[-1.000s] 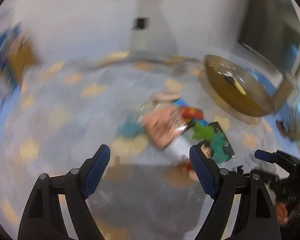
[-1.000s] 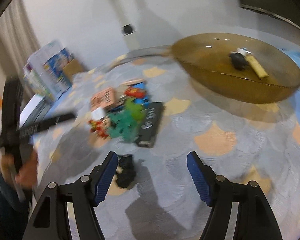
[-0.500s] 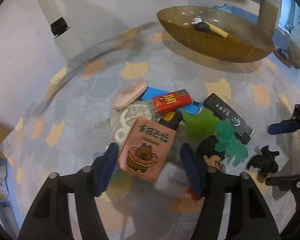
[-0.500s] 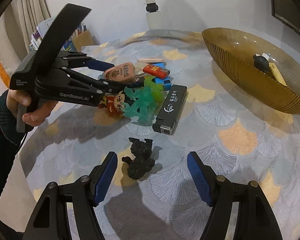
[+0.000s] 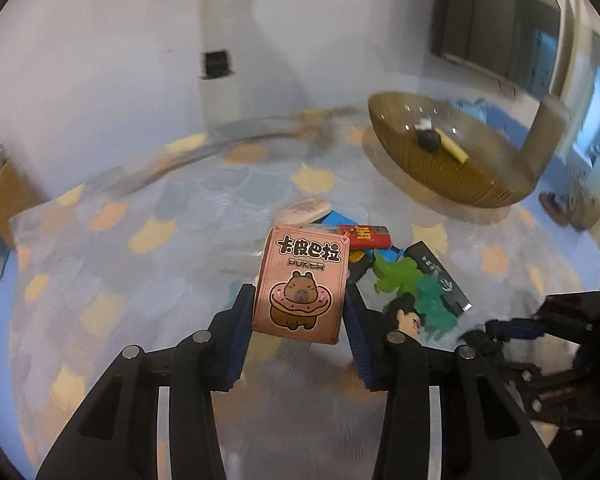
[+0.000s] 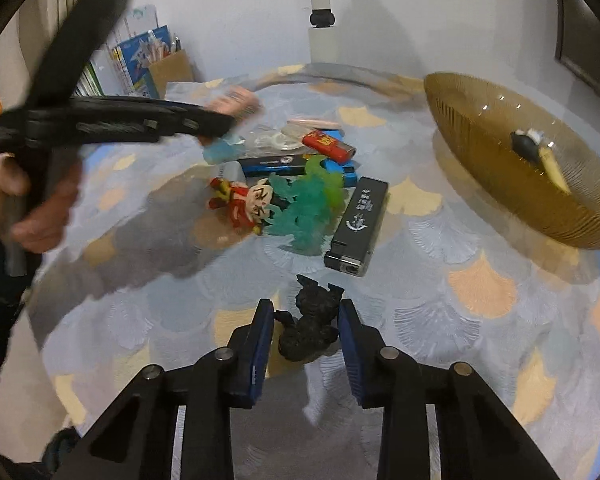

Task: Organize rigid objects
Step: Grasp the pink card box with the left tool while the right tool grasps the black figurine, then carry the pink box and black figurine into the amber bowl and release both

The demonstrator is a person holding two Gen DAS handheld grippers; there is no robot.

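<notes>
The left claw [image 5: 299, 320] is closing, clamped on the pink poker card box [image 5: 302, 283] and seemingly holding it clear of the tabletop [image 5: 140, 260]. The right claw [image 6: 306, 334] is closing around the black dragon figurine [image 6: 309, 326], near the black lighter [image 6: 358, 226].

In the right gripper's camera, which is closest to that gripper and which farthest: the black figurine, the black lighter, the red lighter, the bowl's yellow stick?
1. Black figurine: between the right gripper's closing jaws.
2. Black lighter: just beyond, slightly right.
3. Red lighter: farther back in the pile.
4. Yellow stick: in the bowl, far right.
</notes>
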